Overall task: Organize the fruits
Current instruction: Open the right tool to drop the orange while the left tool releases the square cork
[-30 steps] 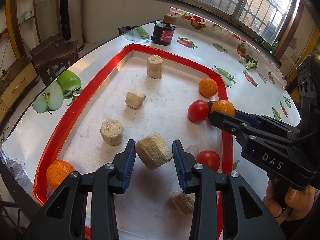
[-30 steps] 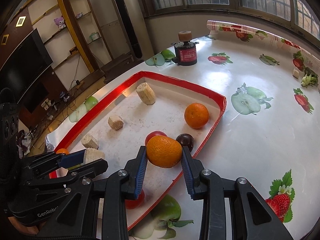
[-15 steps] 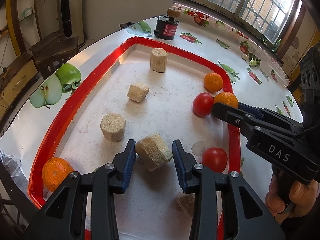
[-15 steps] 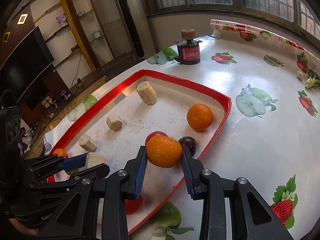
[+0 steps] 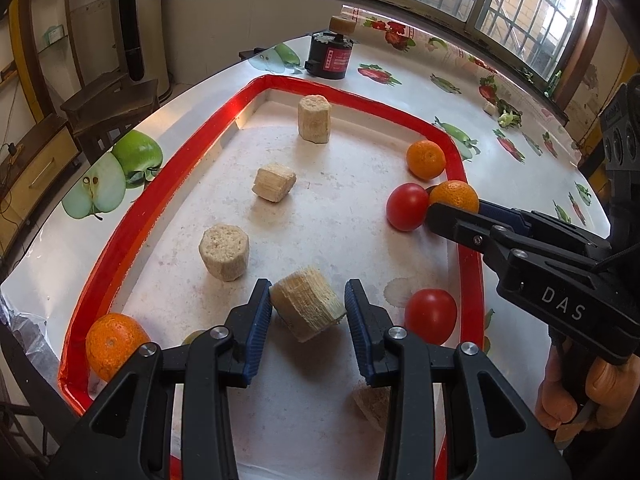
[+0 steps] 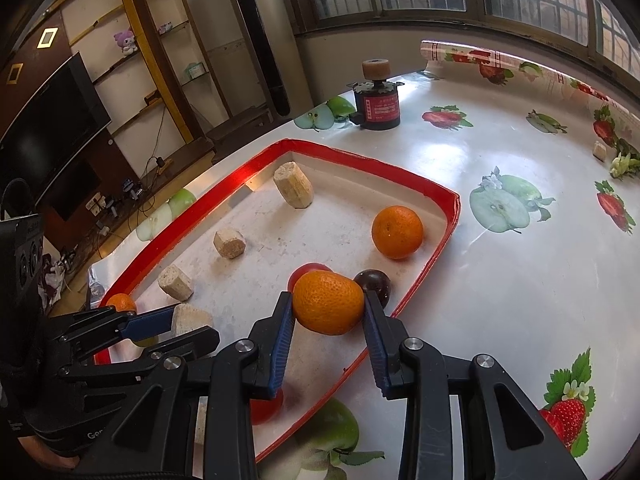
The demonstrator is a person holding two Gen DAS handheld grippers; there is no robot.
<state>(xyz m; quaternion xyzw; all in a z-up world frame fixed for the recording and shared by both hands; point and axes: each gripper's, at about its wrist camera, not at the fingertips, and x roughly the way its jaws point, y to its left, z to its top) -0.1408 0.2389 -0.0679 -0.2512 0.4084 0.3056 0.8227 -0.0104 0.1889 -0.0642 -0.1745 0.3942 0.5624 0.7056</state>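
- Along the tray's (image 5: 132, 216) near-left corner, in the left wrist view, an orange (image 5: 114, 344) lies against the red rim.
- Further in, three pale cut chunks sit apart on the white floor: a round one (image 5: 224, 252), a blocky one (image 5: 275, 182) and a tall one (image 5: 315, 119) near the far wall.
- At bottom centre, the left gripper (image 5: 308, 306) is clamped on a ribbed pale chunk (image 5: 307, 304), blue pads pressing both sides; the chunk tilts and appears lifted off the floor.
- Just right of it lies a tomato (image 5: 430, 314), with another pale piece (image 5: 374, 402) partly hidden under the right finger.
- Toward the right rim, a second tomato (image 5: 407, 207) touches the held orange (image 6: 328, 302), which the right gripper (image 6: 328, 312) pinches between its pads.
- Behind that fruit, in the right wrist view, a dark plum (image 6: 374, 284) sits beside the rim, and a loose orange (image 6: 397, 232) rests in the far-right corner.
- Beyond the tray, on the fruit-print tablecloth (image 6: 500, 300), stands a black can (image 6: 378, 106).
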